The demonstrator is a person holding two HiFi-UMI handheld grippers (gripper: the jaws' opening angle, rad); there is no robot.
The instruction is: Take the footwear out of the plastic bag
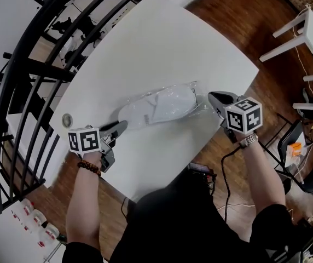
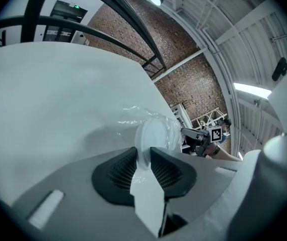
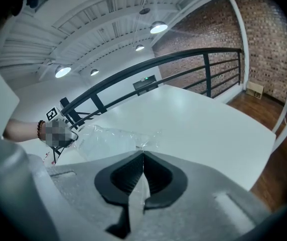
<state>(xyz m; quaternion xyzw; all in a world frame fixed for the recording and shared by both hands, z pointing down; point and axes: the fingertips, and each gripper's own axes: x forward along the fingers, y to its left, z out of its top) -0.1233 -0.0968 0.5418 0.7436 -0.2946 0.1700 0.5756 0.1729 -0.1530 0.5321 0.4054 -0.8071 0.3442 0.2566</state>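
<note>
A white piece of footwear (image 1: 156,107) lies inside a clear plastic bag (image 1: 200,107) in the middle of the white table (image 1: 162,43). My left gripper (image 1: 122,126) is at the bag's left end. In the left gripper view its pads are shut on the footwear's rounded white end (image 2: 156,133), through the film. My right gripper (image 1: 214,98) is at the bag's right end. In the right gripper view its jaws meet on a crinkled edge of the plastic bag (image 3: 108,139), which stretches away toward the left gripper.
A roll of tape (image 1: 67,120) sits at the table's left edge. A black railing (image 1: 30,64) curves round the left side. White tables (image 1: 309,32) and a black chair (image 1: 309,163) stand on the wood floor at the right.
</note>
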